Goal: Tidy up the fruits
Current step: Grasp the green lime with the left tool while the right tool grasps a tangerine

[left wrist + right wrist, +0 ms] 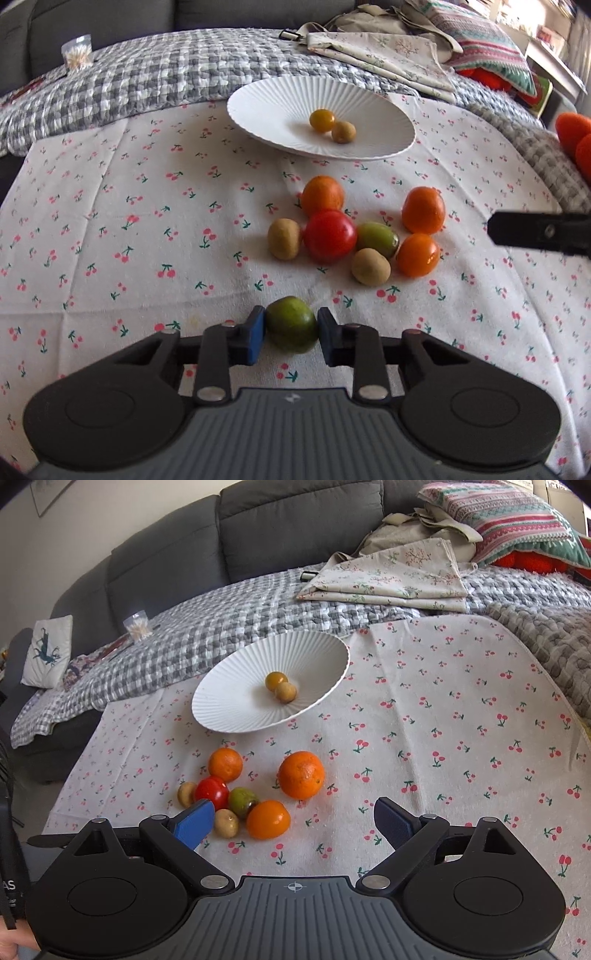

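Observation:
My left gripper [291,328] is shut on a green fruit [291,324], low over the cherry-print cloth [110,240]. Ahead lies a cluster: a red tomato [330,236], two oranges [322,195] [423,209], an orange tomato [418,254], a green fruit [377,239] and two brown kiwis [284,239] [370,266]. A white ribbed plate [280,99] beyond holds a yellow tomato [321,120] and a kiwi [343,132]. My right gripper [295,823] is open and empty, just short of the cluster, with the orange tomato [268,819] between its fingers' line. The plate shows in the right wrist view too [236,701].
A grey checked quilt [155,77] covers the sofa behind the cloth. Folded floral fabric [388,576] and a striped cushion [517,520] lie at the back right. A small clear container [137,626] stands at the back left. The right gripper's finger [539,230] juts in from the right.

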Demonstrator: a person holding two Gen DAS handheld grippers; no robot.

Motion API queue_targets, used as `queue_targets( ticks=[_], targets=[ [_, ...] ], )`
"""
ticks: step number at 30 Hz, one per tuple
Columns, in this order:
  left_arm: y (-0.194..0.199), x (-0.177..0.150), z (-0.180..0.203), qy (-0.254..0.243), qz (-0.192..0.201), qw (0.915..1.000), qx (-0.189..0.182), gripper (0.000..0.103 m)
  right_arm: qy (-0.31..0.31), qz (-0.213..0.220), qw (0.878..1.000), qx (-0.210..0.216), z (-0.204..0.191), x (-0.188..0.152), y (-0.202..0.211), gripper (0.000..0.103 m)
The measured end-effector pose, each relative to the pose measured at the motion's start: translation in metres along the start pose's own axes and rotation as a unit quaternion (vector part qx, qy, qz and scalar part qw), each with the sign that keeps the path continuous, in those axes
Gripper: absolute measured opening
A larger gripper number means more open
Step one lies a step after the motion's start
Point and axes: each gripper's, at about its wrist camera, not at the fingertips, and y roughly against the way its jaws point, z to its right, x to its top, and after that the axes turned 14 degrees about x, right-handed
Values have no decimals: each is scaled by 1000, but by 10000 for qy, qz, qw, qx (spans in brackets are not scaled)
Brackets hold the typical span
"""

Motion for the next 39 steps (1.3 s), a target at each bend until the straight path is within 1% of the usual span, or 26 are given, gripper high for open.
queue_targets(
  ticks=[3,8,11,14,16,17,19,22,25,28,30,31,33,36,39],
  targets=[
    [2,2,-5,121,-19,9999,-39,28,-62,-59,10000,1,3,-1,-3,90],
    [11,9,-12,292,138,9995,-18,29,-51,-202,9998,13,4,-4,-10,88],
    [15,12,-19,449,204,9988,-13,29,-47,-317,9995,67,5,-6,-16,83],
    [17,15,-23,488,287,9984,81,29,-171,-371,9990,156,9,-7,-21,76],
    [17,16,-26,566,283,9980,40,29,-243,-399,9987,187,11,-7,-25,73],
    [17,17,-27,609,270,9978,-3,29,-230,-408,9988,174,10,-7,-27,70],
    [18,17,-28,653,262,9975,-67,29,-160,-409,9989,165,8,-7,-31,69],
    [19,17,-26,628,285,9976,-84,29,-65,-453,9987,209,3,-6,-41,66],
    [20,17,-26,630,291,9975,-88,29,101,-481,9987,144,-1,-5,-55,63],
    [19,17,-27,643,277,9975,-74,29,212,-534,9983,88,-2,-6,-64,56],
    [18,17,-27,642,272,9975,-73,29,294,-570,9979,55,-3,-7,-69,47],
    [18,17,-27,636,274,9976,-74,29,324,-553,9979,73,-3,-7,-69,45],
    [19,17,-26,616,281,9977,-69,29,284,-549,9979,205,-3,-7,-70,32],
    [18,17,-25,592,288,9978,-47,29,369,-542,9977,192,-6,-7,-69,32],
    [18,17,-26,610,281,9977,-36,29,329,-543,9976,271,-7,-5,-65,31]
  ],
)
